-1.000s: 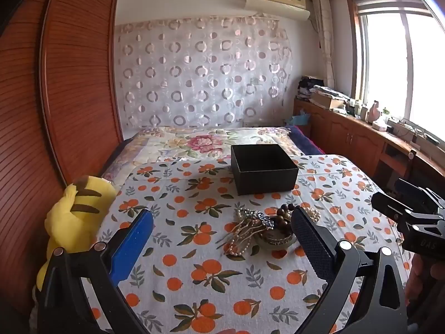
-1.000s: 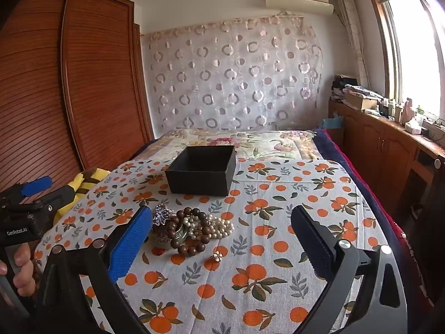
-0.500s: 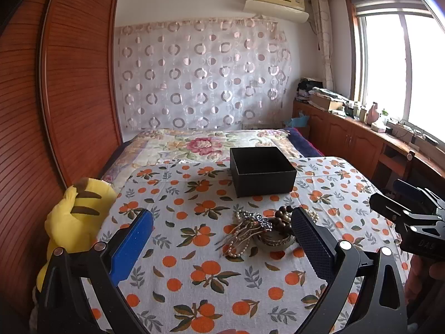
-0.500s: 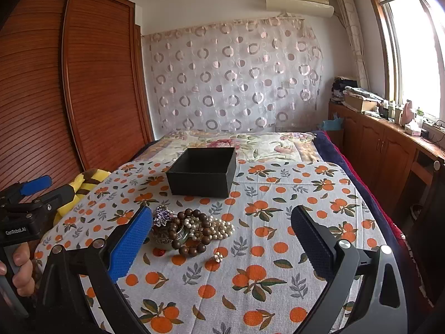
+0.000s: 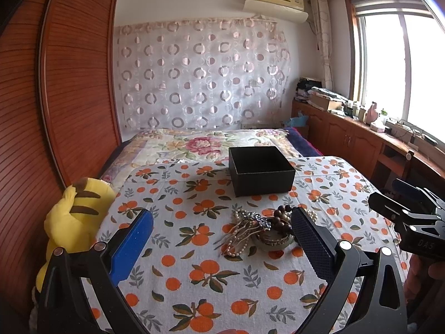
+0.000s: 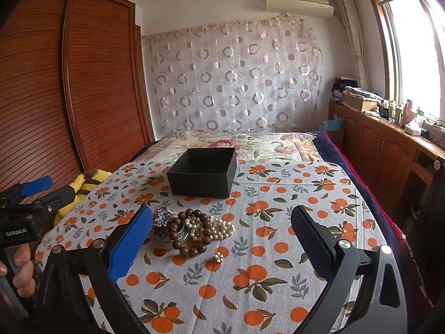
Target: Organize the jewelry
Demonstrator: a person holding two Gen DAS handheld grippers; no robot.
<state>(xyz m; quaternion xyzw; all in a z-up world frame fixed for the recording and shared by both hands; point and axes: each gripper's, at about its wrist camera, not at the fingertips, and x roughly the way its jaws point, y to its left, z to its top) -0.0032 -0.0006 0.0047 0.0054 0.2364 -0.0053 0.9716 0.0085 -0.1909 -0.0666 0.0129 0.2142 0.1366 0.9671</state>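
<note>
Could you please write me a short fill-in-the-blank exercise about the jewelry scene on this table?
1. The black box behind the jewelry pile is ____ inside.
2. The tablecloth is printed with ____ and leaves.
3. Both the left tongs and the right tongs are ____, holding nothing.
4. The small ring lies ____ the pile, not in the box.

Missing words: empty; oranges; open; beside

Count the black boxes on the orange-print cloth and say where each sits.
1. The open black box sits on the cloth at its far side, beyond the jewelry pile. Nothing visible suggests another.
</note>
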